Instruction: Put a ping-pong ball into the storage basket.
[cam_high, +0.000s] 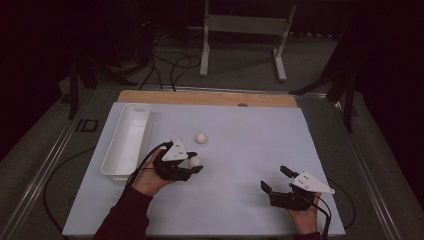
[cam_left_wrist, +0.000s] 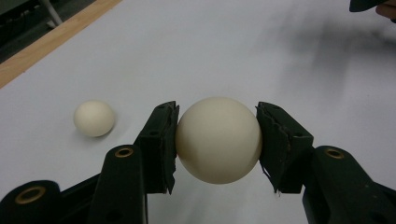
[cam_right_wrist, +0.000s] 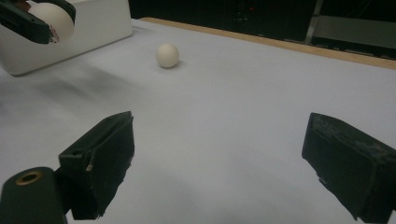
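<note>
Currently: left tongs (cam_high: 196, 163) clenched on one ball (cam_left_wrist: 218, 139), lifted near the counter's (cam_high: 250, 145) left edge beside the white bin (cam_high: 127, 140). Second ball (cam_high: 201, 138) loose, mid-counter. Right tongs (cam_high: 276, 180) released, idle. Next, likely: carry ball over bin, release.

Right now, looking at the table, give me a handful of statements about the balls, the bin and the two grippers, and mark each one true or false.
1. The left gripper is shut on a cream ball. True.
2. The right gripper holds the second ball. False: its jaws stand wide apart with nothing between them.
3. A second cream ball lies loose on the white mat. True.
4. The loose ball is inside the white bin. False: it rests on the mat, to the right of the bin in the high view.
5. The white bin stands at the mat's right edge. False: it stands along the left edge.
</note>
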